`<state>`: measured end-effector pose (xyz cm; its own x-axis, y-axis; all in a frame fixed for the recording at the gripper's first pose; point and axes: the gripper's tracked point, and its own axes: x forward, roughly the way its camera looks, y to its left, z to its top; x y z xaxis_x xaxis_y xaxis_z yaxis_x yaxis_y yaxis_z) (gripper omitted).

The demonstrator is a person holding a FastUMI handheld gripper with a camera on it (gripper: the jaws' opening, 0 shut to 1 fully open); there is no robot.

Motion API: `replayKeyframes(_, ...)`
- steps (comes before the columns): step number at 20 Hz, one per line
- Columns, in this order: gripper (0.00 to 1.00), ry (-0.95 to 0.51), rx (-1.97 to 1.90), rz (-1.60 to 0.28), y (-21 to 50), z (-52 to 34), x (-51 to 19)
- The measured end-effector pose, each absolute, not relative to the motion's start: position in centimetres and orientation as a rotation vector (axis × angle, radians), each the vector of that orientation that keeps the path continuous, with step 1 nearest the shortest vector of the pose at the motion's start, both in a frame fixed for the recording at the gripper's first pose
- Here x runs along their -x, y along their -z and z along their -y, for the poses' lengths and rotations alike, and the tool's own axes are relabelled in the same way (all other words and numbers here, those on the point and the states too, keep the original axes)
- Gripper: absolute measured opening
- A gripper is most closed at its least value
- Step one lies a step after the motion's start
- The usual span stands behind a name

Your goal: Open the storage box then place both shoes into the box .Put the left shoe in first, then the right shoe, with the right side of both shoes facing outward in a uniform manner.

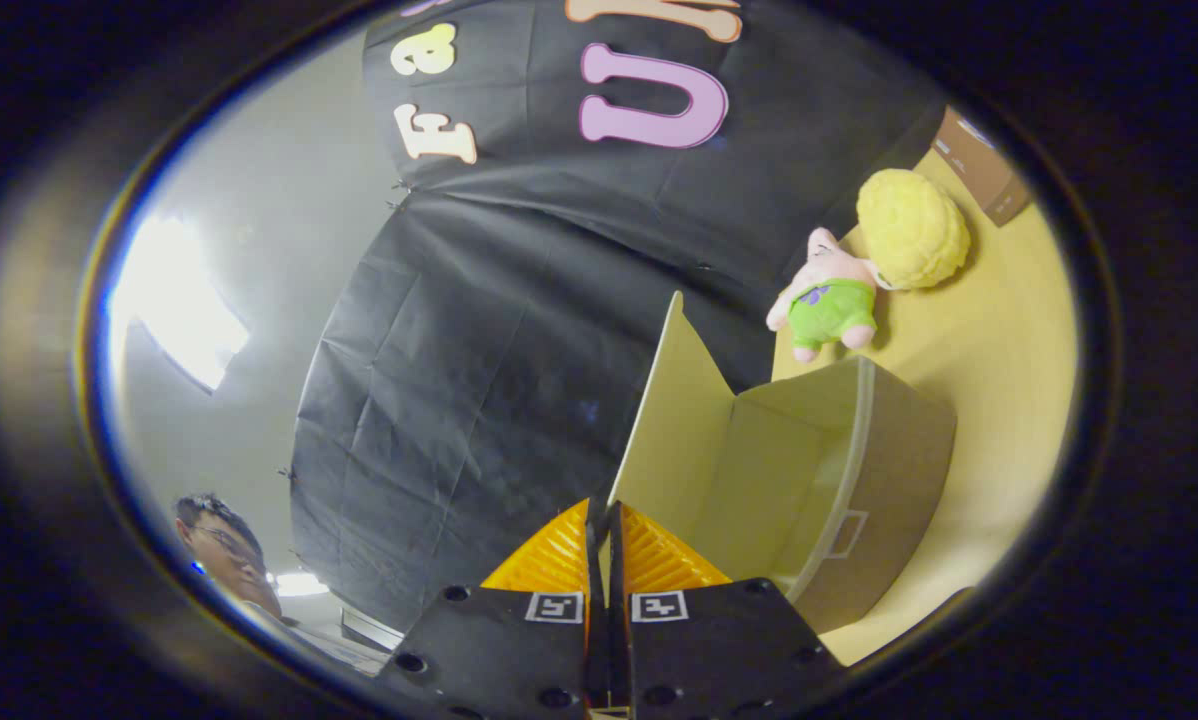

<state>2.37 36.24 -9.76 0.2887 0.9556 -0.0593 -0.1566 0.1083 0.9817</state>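
Yellow table (999, 340), open storage box (889, 470), gripper (604, 520) fingers pinched onto its lid (674, 420) edge

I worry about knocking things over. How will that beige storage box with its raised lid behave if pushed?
The beige storage box looks hollow inside, so probably light and apt to slide on the smooth yellow table. Its thin raised lid, pinched at the edge by the gripper, seems fairly stiff but could flex. With that lid up, a hard shove might tip it.

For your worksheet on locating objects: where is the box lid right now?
In the gripper view the lid is swung open, its edge pinched between the shut gripper, beside the storage box.
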Motion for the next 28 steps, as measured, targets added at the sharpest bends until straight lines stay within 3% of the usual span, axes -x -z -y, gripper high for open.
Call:
replayKeyframes(6, 0.06, -1.073, -1.009, -0.888, 5.1, -41.4, -2.1)
replayKeyframes(15, 0.08, -1.124, -0.919, -0.924, 3.5, -48.7, -1.6)
replayKeyframes(16, 0.15, -1.127, -0.902, -0.913, 3.5, -49.1, -1.6)
replayKeyframes(19, 0.23, -1.149, -0.845, -0.892, 3.6, -50.6, -1.2)
replayKeyframes(28, 0.91, -1.166, -0.809, -0.841, 3.7, -52.0, -1.3)
